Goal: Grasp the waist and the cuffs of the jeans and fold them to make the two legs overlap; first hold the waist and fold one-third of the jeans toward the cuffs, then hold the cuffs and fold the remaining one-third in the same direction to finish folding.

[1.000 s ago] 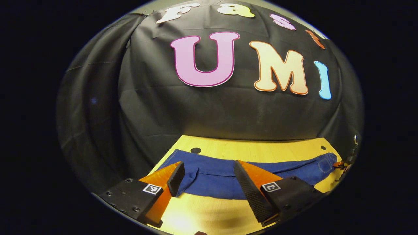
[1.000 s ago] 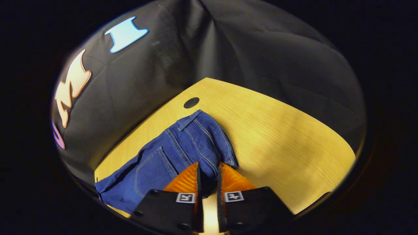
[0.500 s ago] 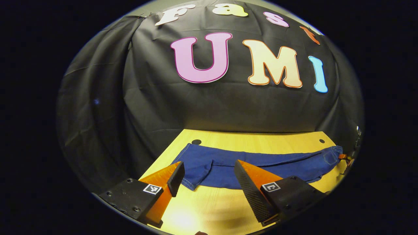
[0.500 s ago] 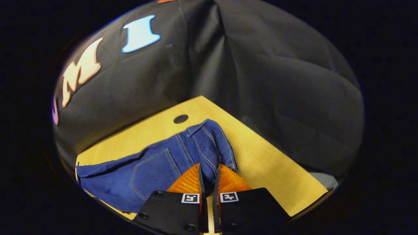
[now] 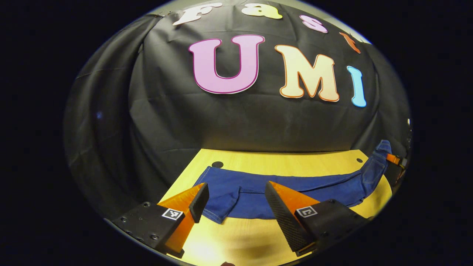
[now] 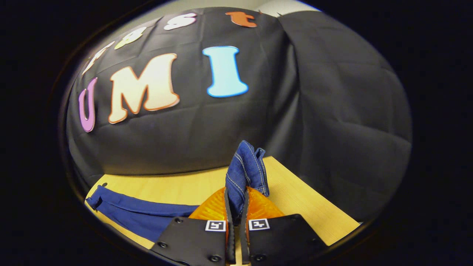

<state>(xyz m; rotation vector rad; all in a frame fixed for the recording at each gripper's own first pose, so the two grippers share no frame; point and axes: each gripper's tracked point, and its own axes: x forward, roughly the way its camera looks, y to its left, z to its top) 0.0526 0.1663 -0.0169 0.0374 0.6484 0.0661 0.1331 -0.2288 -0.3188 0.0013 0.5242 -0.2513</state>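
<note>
So far only the leg-overlap looks done: the right gripper [image 6: 236, 218] pinches the jeans [image 5: 281, 190] waist [image 6: 245, 171] lifted above its fingers, the left gripper [image 5: 236, 201] gapes empty before the cuffs [image 5: 212, 184], and both thirds remain unfolded.

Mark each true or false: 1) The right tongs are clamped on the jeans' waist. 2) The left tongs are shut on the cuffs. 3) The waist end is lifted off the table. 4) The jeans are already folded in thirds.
1) True: the right tongs pinch the waist of the jeans.
2) False: the left tongs are open, holding nothing, by the cuffs.
3) True: it rises above the table.
4) False: they lie stretched out along the table.
</note>
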